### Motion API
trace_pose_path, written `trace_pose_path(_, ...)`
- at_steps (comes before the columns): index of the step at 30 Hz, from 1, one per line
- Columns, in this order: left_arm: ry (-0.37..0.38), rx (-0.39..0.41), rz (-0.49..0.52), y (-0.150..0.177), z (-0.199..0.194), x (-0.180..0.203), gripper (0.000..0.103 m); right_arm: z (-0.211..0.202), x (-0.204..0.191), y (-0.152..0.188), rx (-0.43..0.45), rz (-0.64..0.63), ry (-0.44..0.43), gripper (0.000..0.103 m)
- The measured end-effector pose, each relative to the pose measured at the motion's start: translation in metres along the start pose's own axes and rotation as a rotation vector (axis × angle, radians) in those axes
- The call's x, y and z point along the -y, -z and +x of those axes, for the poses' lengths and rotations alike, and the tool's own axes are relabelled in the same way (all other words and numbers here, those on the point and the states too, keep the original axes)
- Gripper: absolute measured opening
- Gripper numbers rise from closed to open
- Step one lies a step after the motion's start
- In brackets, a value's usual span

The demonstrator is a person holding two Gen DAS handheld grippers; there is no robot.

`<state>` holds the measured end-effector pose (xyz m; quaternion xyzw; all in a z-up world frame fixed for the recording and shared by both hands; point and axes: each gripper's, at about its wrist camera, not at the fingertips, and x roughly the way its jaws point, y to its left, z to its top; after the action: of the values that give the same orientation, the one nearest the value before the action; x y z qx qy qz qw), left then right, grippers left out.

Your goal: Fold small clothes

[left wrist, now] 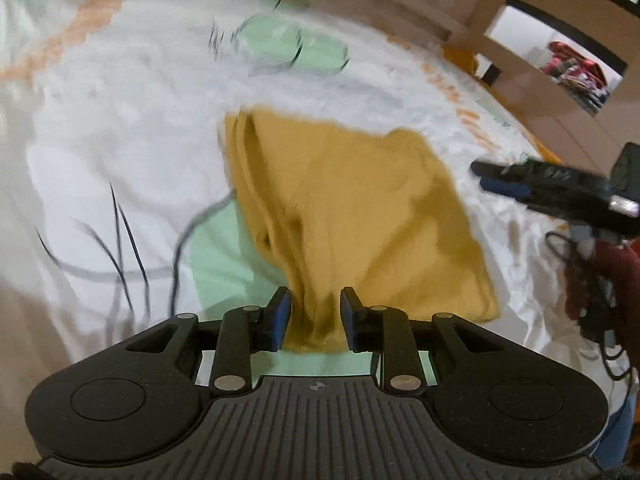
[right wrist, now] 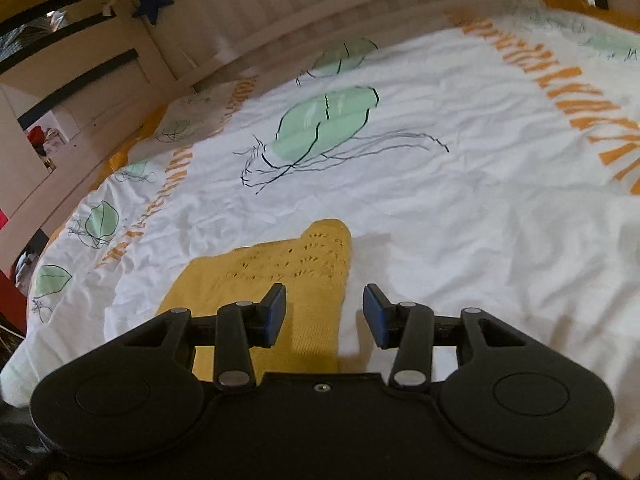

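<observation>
A mustard-yellow knitted garment point(left wrist: 352, 204) lies partly folded on a white bed cover point(left wrist: 132, 128). In the left wrist view a bunched edge of it hangs between my left gripper's point(left wrist: 315, 318) blue pads, which stand a little apart around the fabric. The view is blurred by motion. My right gripper point(left wrist: 504, 178) shows at the right of that view, beside the garment. In the right wrist view my right gripper point(right wrist: 325, 316) is open and empty just above the garment's patterned end point(right wrist: 304, 264), which lies flat on the cover point(right wrist: 460, 208).
The cover has green leaf prints point(right wrist: 324, 120) and orange stripes point(right wrist: 560, 80). A pale wooden bed frame point(right wrist: 280, 20) runs along the far side. A shelf unit point(left wrist: 560, 68) with clothes stands at the right. Cables point(left wrist: 592, 280) hang by the right gripper.
</observation>
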<state>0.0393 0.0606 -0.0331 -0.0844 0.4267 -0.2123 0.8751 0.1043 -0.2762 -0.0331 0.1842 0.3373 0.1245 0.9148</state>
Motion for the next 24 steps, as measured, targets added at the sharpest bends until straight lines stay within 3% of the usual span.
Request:
trace_pose_path(4,-0.018,0.076,0.081,-0.019,-0.014,0.014,0.028,-0.003,-0.002,0.004,0.027,-0.006,-0.003,0.054)
trace_pose_path(9,-0.023,0.132,0.099,-0.057,0.017,0.029,0.039,-0.001,-0.002,0.009,0.036,-0.004,0.001,0.054)
trace_pose_path(14,-0.063,0.159,0.106,-0.073,0.061,0.035,0.04,-0.002,-0.004,0.014,0.038,-0.043,0.032,0.054)
trace_pose_path(16,-0.095,0.158,0.096,-0.073,0.075,0.031,0.04,-0.003,-0.005,0.014,0.043,-0.057,0.041,0.055)
trace_pose_path(21,-0.184,0.068,0.034,-0.059,0.095,0.001,0.042,-0.001,-0.011,0.011,0.054,-0.1,0.05,0.055)
trace_pose_path(24,-0.179,0.074,0.012,-0.053,0.087,-0.008,0.042,0.006,-0.017,0.007,0.051,-0.137,0.052,0.055)
